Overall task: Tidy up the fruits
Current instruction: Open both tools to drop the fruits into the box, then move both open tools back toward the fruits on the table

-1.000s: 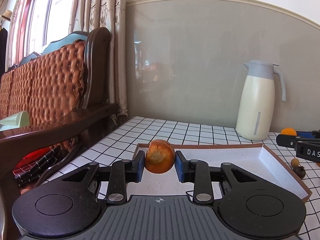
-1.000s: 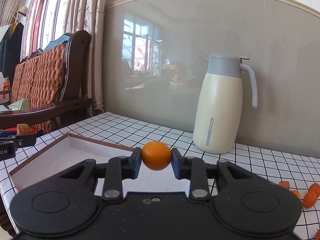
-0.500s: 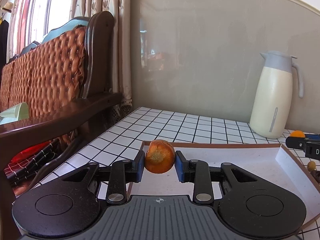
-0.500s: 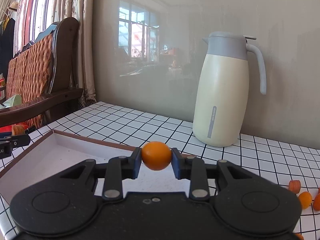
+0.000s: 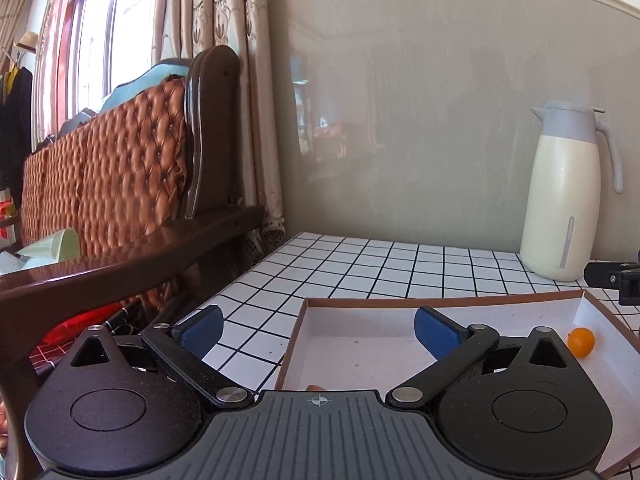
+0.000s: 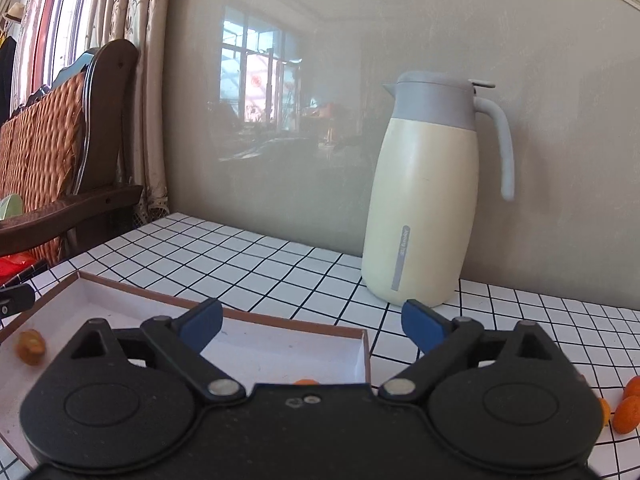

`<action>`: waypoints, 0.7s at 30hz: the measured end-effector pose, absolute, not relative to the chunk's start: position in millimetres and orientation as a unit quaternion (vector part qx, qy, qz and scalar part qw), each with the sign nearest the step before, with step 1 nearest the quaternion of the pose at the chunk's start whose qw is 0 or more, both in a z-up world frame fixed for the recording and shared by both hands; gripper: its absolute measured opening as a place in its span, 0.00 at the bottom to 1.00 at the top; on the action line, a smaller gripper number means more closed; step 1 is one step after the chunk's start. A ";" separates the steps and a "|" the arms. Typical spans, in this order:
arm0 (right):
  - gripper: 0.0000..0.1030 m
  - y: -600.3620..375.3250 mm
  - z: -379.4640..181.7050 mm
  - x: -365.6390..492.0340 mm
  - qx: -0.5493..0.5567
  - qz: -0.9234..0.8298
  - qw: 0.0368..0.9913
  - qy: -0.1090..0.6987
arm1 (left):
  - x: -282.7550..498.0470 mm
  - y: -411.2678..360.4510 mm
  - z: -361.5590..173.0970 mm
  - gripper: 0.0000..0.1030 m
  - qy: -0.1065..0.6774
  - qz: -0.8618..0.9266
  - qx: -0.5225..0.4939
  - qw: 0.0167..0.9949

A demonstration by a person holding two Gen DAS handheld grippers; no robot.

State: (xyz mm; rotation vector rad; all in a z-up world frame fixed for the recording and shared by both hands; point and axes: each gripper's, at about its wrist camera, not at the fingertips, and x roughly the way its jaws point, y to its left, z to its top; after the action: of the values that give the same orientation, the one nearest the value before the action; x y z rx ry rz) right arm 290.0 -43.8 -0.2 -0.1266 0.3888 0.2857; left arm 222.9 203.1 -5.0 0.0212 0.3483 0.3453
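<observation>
Both our grippers spread wide over the box, fruit lying inside.

Our left gripper [image 5: 318, 326] and right gripper [image 6: 311, 326] gape empty. The left view shows a round orange fruit [image 5: 581, 342] at the box's [image 5: 360, 332] right end; the right view shows a duller, blurred fruit [image 6: 30, 347] at its left, perhaps moving, and loose fruits [image 6: 628, 408] on the table [image 6: 248, 256].

The left gripper [image 5: 318, 330] was spread wide, its blue-padded fingers [image 5: 200, 326] far apart with nothing between them, and it pointed level and forward. The right gripper [image 6: 312, 326] was likewise wide, its blue pads [image 6: 422, 326] gripping nothing, and it was held level.
</observation>
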 end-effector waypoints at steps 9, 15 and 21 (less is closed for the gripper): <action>0.94 -45.8 8.0 273.9 -0.065 0.137 0.973 0.173 | 204.4 193.9 2.8 1.00 0.151 0.197 0.000 0.969; 0.94 -49.9 14.1 251.4 -0.073 0.149 0.974 0.157 | 182.1 187.2 12.5 1.00 0.122 0.216 -0.010 0.969; 0.94 -61.8 18.3 230.8 -0.067 0.147 0.975 0.155 | 155.1 174.2 7.3 1.00 0.141 0.195 -0.014 0.971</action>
State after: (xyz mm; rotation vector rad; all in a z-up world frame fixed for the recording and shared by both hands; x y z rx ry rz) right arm 230.8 -61.8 18.3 -0.1350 0.3134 0.2966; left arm 155.1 174.2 7.3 -0.0288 0.2846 0.3933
